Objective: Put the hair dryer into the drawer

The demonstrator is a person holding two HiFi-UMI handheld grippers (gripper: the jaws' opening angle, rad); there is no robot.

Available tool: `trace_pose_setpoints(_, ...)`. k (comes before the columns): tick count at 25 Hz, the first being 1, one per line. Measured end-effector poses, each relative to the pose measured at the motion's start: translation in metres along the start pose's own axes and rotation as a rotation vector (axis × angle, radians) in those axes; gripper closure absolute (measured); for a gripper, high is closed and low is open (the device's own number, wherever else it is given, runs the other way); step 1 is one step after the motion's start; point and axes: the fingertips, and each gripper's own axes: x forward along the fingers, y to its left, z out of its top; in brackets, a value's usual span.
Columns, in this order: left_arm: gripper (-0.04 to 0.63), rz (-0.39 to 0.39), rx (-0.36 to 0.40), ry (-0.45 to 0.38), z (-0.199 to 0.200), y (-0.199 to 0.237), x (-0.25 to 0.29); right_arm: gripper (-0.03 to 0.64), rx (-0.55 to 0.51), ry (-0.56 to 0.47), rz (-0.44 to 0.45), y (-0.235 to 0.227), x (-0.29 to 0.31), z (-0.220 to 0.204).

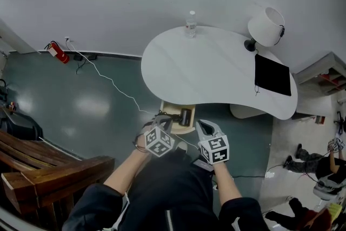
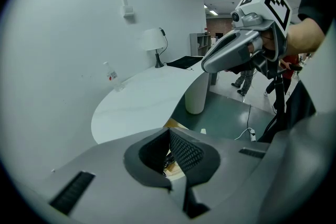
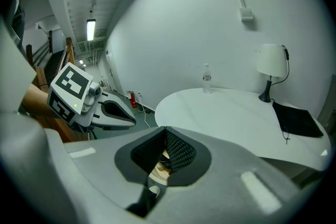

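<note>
A light wooden drawer (image 1: pixel 172 111) stands pulled out from under the front edge of the white table (image 1: pixel 216 67). A dark hair dryer (image 1: pixel 186 116) lies inside it. My left gripper (image 1: pixel 164 118) hangs over the drawer's left front, shut with nothing in it. My right gripper (image 1: pixel 203 125) is just right of the drawer, its jaws also together and empty. In the left gripper view the pads (image 2: pixel 184 152) meet, with a slice of the drawer below them. The right gripper view shows its own closed jaws (image 3: pixel 166 130) over the drawer and the left gripper (image 3: pixel 123 119) beside it.
On the table stand a water bottle (image 1: pixel 190 24), a white lamp (image 1: pixel 266 27) and a flat black pad (image 1: pixel 272 74). A wooden bench (image 1: pixel 43 165) is at the near left. A fire extinguisher (image 1: pixel 58 52) and a white cable lie by the wall. People stand at the far right.
</note>
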Motion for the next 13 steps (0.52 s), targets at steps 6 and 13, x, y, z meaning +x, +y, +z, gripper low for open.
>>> trace_pose_setpoints(6,0.583,-0.004,0.017,0.001,0.0006,-0.0024,0.0011,0.614,-0.008,0.002,-0.003,-0.0006,-0.0017,0.0006)
trace_pose_setpoints(13,0.583,-0.016,0.013,0.018,-0.0085,-0.0093,-0.0011,0.614,0.008,0.016,-0.003,0.0018,-0.0027,-0.0080)
